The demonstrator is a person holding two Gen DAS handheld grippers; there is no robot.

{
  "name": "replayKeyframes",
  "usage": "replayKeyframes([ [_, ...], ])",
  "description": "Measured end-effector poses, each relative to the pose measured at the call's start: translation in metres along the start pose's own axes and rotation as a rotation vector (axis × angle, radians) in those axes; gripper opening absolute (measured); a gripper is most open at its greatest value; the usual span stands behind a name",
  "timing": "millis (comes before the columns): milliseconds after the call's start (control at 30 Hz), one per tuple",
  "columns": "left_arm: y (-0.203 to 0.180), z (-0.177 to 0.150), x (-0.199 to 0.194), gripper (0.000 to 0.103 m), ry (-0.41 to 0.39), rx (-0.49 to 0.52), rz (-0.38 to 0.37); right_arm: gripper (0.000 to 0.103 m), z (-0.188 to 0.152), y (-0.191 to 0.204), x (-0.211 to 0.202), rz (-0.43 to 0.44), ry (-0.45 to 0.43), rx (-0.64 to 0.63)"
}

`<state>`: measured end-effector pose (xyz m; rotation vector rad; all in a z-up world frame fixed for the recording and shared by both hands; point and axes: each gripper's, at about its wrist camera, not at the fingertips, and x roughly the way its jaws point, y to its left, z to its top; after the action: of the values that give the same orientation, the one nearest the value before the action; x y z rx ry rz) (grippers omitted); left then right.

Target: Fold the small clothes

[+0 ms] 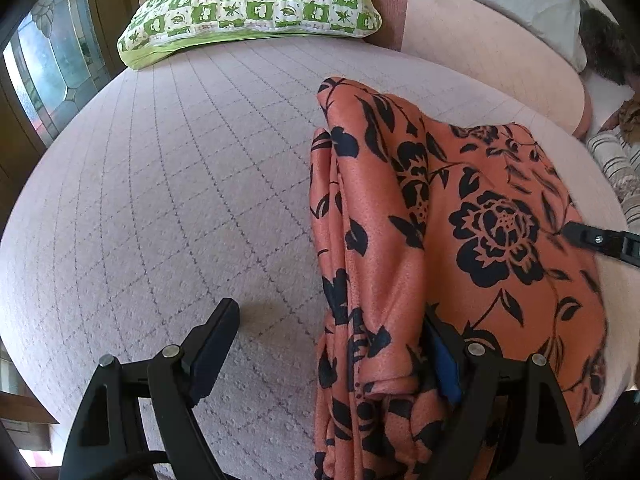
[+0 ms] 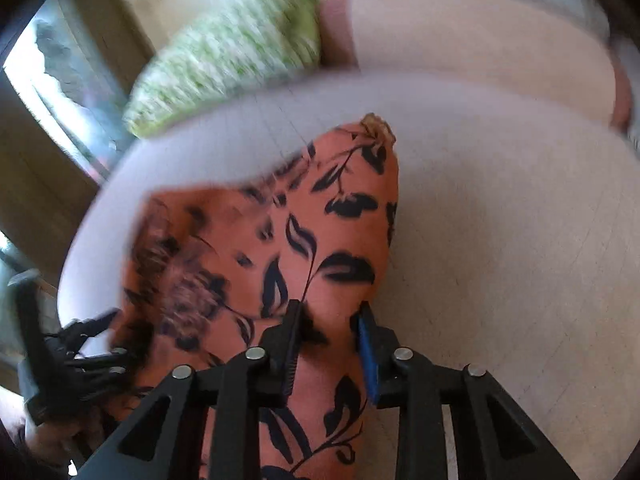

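The orange floral garment (image 1: 460, 240) lies bunched on the bed (image 1: 160, 200). Left tongs (image 1: 332, 344) stand apart; right tongs (image 2: 330, 320) pinch a ridge of cloth (thin hold), which may slip and spoil the fold.
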<state>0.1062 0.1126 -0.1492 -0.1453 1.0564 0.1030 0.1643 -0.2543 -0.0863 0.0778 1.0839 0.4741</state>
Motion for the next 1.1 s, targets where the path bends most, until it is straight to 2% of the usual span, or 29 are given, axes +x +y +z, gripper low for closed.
replayKeyframes([
  [33, 0.004, 0.000, -0.006, 0.085, -0.007, -0.013, -0.016, 0.054, -0.001, -0.013, 0.001, 0.027, 0.013, 0.074],
  [100, 0.016, 0.001, -0.028, 0.085, -0.051, -0.078, -0.070, 0.065, -0.005, -0.027, -0.015, 0.071, -0.035, 0.194],
  [167, 0.028, -0.003, -0.048, 0.085, -0.099, -0.134, -0.141, 0.071, -0.009, -0.020, -0.048, 0.085, -0.162, 0.180],
  [200, 0.032, -0.006, -0.053, 0.085, -0.096, -0.155, -0.170, 0.083, -0.013, -0.011, -0.066, 0.117, -0.223, 0.153],
  [233, 0.035, -0.010, -0.054, 0.085, -0.078, -0.181, -0.200, 0.090, -0.015, -0.001, -0.074, 0.143, -0.241, 0.123],
  [267, 0.035, -0.017, -0.051, 0.084, -0.044, -0.201, -0.252, 0.091, -0.016, 0.007, -0.078, 0.164, -0.245, 0.083],
  [300, 0.032, -0.021, -0.046, 0.077, -0.014, -0.191, -0.286, 0.090, -0.019, 0.019, -0.077, 0.182, -0.234, 0.023],
  [333, 0.027, -0.026, -0.041, 0.029, 0.015, -0.164, -0.296, 0.091, -0.021, 0.027, -0.070, 0.185, -0.214, -0.009],
  [367, 0.027, -0.030, -0.030, 0.020, 0.072, -0.167, -0.326, 0.091, -0.023, 0.033, -0.059, 0.182, -0.177, -0.027],
  [400, 0.034, -0.033, -0.025, 0.020, 0.084, -0.220, -0.376, 0.090, -0.027, 0.035, -0.041, 0.178, -0.113, -0.022],
  [433, 0.046, -0.034, -0.023, 0.018, 0.101, -0.301, -0.470, 0.091, -0.031, 0.035, -0.025, 0.174, -0.053, -0.004],
  [500, 0.059, -0.034, -0.033, 0.017, 0.073, -0.382, -0.573, 0.091, -0.037, 0.034, -0.016, 0.151, -0.043, -0.007],
  [533, 0.057, -0.032, -0.046, 0.018, 0.026, -0.346, -0.580, 0.091, -0.038, 0.037, -0.015, 0.152, -0.056, -0.022],
  [567, 0.047, -0.030, -0.060, 0.018, -0.032, -0.259, -0.551, 0.091, -0.038, 0.038, -0.016, 0.155, -0.054, -0.029],
  [600, 0.035, -0.030, -0.063, 0.019, -0.048, -0.177, -0.490, 0.091, -0.037, 0.038, -0.014, 0.158, -0.044, -0.030],
  [633, 0.030, -0.030, -0.055, 0.028, -0.023, -0.149, -0.441, 0.091, -0.036, 0.039, -0.009, 0.160, -0.038, -0.029],
  [667, 0.029, -0.031, -0.032, 0.031, 0.077, -0.167, -0.393, 0.091, -0.035, 0.037, -0.008, 0.161, -0.034, -0.021],
  [700, 0.032, -0.035, -0.017, 0.035, 0.146, -0.214, -0.398, 0.091, -0.039, 0.032, -0.007, 0.164, -0.030, -0.002],
  [733, 0.037, -0.035, -0.017, 0.038, 0.136, -0.266, -0.429, 0.091, -0.039, 0.029, -0.010, 0.173, -0.027, 0.010],
  [767, 0.040, -0.030, -0.027, 0.042, 0.109, -0.278, -0.441, 0.091, -0.038, 0.029, -0.010, 0.179, -0.027, 0.014],
  [800, 0.040, -0.023, -0.037, 0.054, 0.071, -0.263, -0.421, 0.091, -0.041, 0.028, -0.012, 0.175, -0.027, 0.004],
  [833, 0.039, -0.012, -0.054, 0.069, -0.012, -0.234, -0.386, 0.091, -0.041, 0.029, -0.012, 0.173, -0.021, -0.012],
  [900, 0.039, 0.009, -0.069, 0.086, -0.120, -0.188, -0.347, 0.091, -0.043, 0.028, -0.010, 0.177, -0.019, -0.021],
  [933, 0.042, 0.022, -0.063, 0.087, -0.127, -0.180, -0.334, 0.092, -0.044, 0.026, -0.010, 0.179, -0.018, -0.012],
  [967, 0.040, 0.035, -0.047, 0.087, -0.081, -0.183, -0.317, 0.094, -0.043, 0.025, -0.010, 0.182, -0.019, -0.001],
  [1000, 0.040, 0.042, -0.028, 0.083, -0.018, -0.191, -0.309, 0.097, -0.042, 0.025, -0.010, 0.189, -0.021, 0.011],
  [1033, 0.040, 0.047, -0.003, 0.036, 0.066, -0.197, -0.320, 0.098, -0.042, 0.026, -0.010, 0.190, -0.020, 0.019],
  [1067, 0.042, 0.045, 0.011, 0.011, 0.134, -0.228, -0.374, 0.098, -0.040, 0.030, -0.008, 0.187, -0.019, 0.018],
  [1100, 0.050, 0.043, 0.016, 0.012, 0.139, -0.295, -0.422, 0.098, -0.040, 0.031, -0.007, 0.181, -0.017, 0.011],
])
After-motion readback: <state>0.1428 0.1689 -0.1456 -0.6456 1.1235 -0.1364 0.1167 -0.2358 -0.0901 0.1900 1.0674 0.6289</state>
